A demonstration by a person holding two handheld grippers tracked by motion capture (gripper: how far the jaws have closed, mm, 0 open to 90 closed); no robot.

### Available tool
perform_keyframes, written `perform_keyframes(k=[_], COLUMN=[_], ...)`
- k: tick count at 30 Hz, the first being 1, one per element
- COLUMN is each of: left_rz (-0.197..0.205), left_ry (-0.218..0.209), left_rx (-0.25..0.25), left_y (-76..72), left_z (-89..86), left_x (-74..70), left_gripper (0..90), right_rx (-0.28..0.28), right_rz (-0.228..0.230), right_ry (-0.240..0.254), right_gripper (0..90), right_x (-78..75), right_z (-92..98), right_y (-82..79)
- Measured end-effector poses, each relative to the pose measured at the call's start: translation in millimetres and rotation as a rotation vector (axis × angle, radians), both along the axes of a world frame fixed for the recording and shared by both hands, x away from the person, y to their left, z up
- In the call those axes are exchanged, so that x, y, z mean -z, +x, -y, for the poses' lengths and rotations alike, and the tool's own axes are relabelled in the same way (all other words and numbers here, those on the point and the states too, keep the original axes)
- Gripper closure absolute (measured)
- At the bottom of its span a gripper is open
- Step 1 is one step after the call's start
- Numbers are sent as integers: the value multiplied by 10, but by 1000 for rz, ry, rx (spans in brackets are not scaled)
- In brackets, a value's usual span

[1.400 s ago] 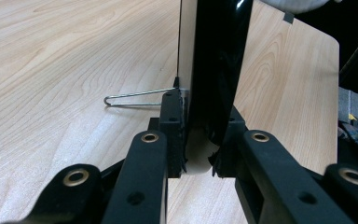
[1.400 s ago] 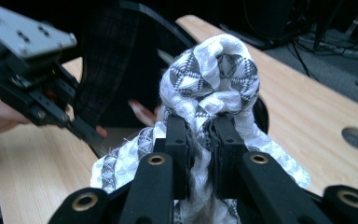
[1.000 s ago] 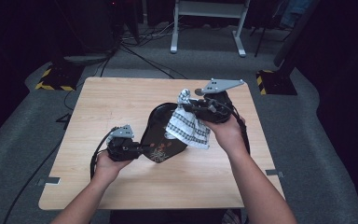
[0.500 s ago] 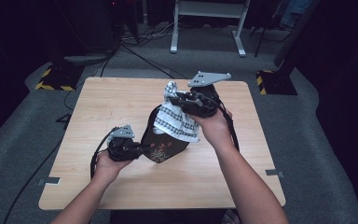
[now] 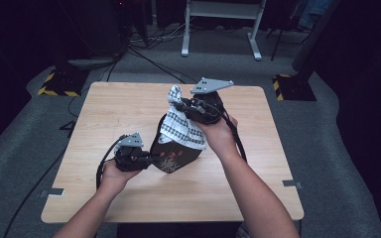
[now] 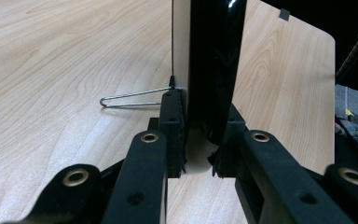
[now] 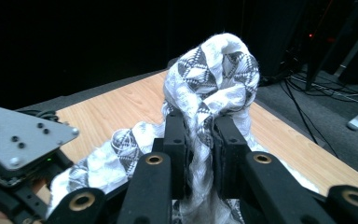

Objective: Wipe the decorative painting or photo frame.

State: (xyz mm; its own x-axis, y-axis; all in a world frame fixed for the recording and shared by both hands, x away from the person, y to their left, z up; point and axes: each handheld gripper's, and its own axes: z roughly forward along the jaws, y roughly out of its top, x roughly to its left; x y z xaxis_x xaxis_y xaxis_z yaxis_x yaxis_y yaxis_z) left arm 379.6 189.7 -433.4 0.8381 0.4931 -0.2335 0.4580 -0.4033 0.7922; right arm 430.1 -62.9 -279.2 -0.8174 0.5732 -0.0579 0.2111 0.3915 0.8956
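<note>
On the wooden table (image 5: 104, 114), the left gripper (image 5: 144, 159) clamps the edge of the black bag (image 5: 176, 156) while the right gripper (image 5: 191, 110) pinches the patterned cloth (image 5: 181, 130) bunched above the bag's mouth

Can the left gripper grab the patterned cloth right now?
Probably not: the left gripper is shut on the black bag's edge, and the cloth is already pinched higher up by the right gripper.

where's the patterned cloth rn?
High view: the patterned cloth is mid-table, bunched in the right claw and draping down over the black bag, whose lower left edge the left claw clamps.
</note>
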Motion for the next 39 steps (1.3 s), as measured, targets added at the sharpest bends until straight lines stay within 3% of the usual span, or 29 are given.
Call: perform_keyframes(k=[20, 39], left_rz=[5, 4], left_ry=[-1, -7], left_rx=[-2, -5], left_y=[-3, -2], left_z=[2, 2], left_x=[2, 3], left_gripper=[781, 781], right_rx=[119, 183], right_rz=[-14, -36], right_ry=[-39, -28], right_gripper=[793, 794], right_x=[205, 350], right_z=[236, 454], right_y=[175, 256])
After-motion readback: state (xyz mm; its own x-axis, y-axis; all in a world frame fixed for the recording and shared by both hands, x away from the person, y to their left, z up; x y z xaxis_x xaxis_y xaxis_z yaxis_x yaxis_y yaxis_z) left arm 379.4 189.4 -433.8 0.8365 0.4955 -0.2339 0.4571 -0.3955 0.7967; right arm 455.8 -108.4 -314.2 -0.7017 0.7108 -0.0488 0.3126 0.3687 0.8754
